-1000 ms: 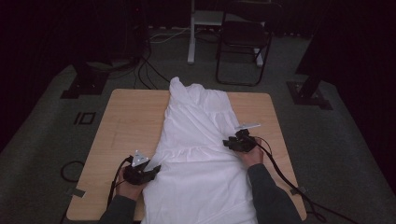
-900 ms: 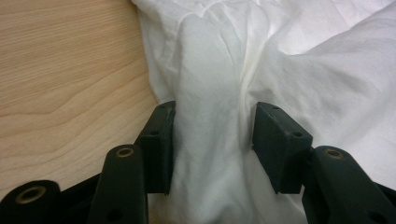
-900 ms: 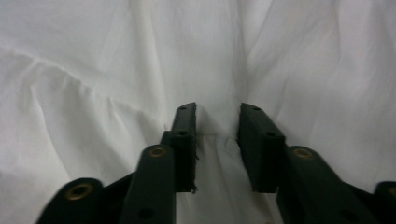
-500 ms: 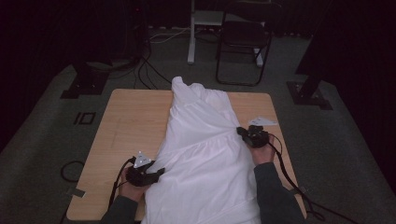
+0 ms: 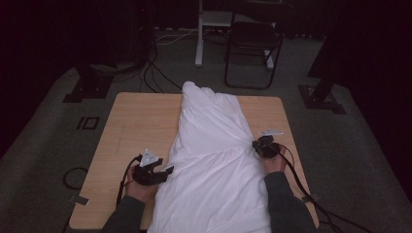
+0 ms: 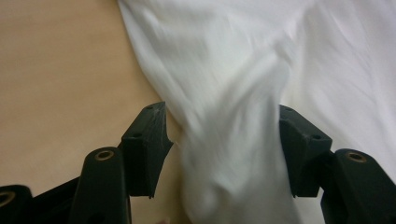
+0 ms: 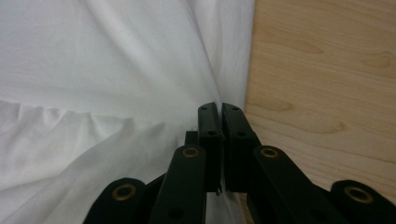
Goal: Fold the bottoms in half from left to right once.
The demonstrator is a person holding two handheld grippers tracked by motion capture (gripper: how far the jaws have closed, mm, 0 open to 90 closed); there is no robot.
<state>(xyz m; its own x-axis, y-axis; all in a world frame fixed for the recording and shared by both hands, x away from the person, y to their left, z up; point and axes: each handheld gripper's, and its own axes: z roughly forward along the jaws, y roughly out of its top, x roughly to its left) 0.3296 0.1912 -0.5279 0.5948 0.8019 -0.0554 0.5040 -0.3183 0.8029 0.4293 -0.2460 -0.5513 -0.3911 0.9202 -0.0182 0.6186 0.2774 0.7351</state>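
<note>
The worktop (image 5: 121, 126) carries a white garment (image 5: 214, 160) down its middle, from far edge to near edge, where it hangs over. My right tool (image 7: 219, 140) has its jaws pressed together on a fold at the garment's right edge. My left tool (image 6: 224, 149) stands wide open, with bunched cloth between the jaws, unclamped. I judge I should close on that bunch squarely before pulling, keeping tension even. No containers here.
</note>
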